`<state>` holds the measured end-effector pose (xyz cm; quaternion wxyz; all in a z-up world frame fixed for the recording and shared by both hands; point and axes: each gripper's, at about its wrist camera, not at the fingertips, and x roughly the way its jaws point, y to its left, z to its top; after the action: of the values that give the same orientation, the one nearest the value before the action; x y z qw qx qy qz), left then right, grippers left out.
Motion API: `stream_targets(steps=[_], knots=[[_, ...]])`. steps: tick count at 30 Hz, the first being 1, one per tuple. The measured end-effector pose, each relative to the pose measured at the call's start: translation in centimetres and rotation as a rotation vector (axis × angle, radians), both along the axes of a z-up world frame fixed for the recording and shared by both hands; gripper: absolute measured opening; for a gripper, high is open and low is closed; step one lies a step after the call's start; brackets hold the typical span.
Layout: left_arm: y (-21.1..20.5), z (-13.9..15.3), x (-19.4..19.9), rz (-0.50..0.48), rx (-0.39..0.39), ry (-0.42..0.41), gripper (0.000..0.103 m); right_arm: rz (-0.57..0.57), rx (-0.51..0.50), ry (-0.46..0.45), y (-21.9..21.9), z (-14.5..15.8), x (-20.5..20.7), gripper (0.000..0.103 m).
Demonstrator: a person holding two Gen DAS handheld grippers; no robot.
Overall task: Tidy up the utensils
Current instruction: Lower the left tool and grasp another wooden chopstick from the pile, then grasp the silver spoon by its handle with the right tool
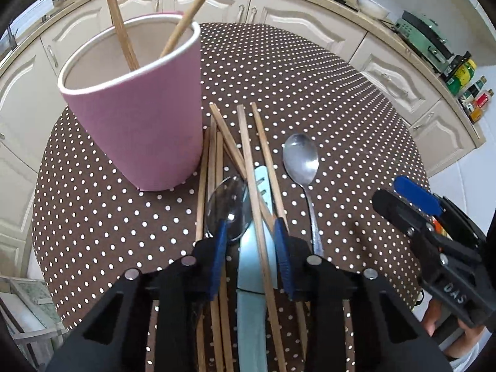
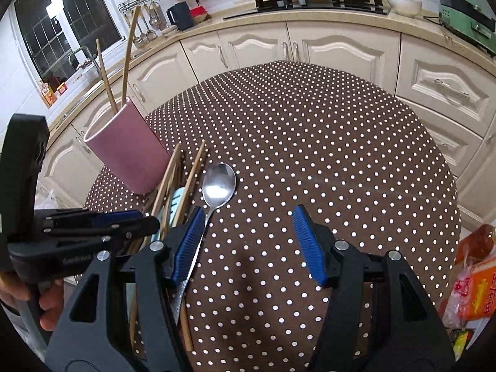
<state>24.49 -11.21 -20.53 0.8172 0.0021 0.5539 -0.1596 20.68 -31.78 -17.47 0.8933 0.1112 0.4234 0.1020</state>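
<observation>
The polka-dot counter (image 1: pixel 310 93) is spread across both views, with the pink cup (image 1: pixel 136 124) stood at ten o'clock of the left wrist view and two chopsticks already propped inside it. Just right of the cup's base, a loose heap of chopsticks (image 1: pixel 248 161) is laid over a pale blue utensil (image 1: pixel 252 279) and a dark spoon (image 1: pixel 229 207); a steel spoon (image 1: pixel 300 158) is seen apart at three o'clock of the heap. The left gripper (image 1: pixel 252 232) is lowered over the heap, its jaws narrowed around one chopstick and the blue handle, though a firm press cannot be confirmed, so nothing is counted as held. The right gripper (image 2: pixel 248 241) is held released, jaws wide, with the steel spoon's handle just beside its left pad. The chopsticks are judged light, stiff and apt to roll; a mid-shaft hold is advised. The steel spoon is judged slick and best taken by its handle
</observation>
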Motion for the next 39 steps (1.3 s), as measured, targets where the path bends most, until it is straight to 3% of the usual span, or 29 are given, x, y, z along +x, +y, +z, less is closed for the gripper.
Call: stream_targets(steps=[3, 16, 23, 29, 34, 39], knots=[[-0.2, -0.3, 0.4, 0.003, -0.009, 0.009, 0.007, 0.006, -0.003, 0.015, 0.1, -0.3, 0.1, 0.059], [2.0, 1.8, -1.2, 0.043, -0.119, -0.058, 0.005, 0.080, -0.075, 0.198, 4.0, -1.5, 3.8, 0.059], [3.7, 3.7, -3.1, 0.048, -0.140, -0.123, 0.005, 0.099, -0.187, 0.275, 7.2, -1.9, 5.8, 0.059], [4.7, 4.2, -4.2, 0.032, -0.174, -0.129, 0.005, 0.124, -0.308, 0.311, 9.4, -1.9, 7.2, 0.034], [4.6, 3.8, -4.3, 0.025, -0.196, -0.122, 0.005, 0.137, -0.300, 0.342, 9.6, -1.9, 8.1, 0.014], [4.3, 4.0, -4.6, 0.010, -0.211, -0.121, 0.005, 0.129, -0.251, 0.334, 6.7, -1.7, 7.5, 0.006]])
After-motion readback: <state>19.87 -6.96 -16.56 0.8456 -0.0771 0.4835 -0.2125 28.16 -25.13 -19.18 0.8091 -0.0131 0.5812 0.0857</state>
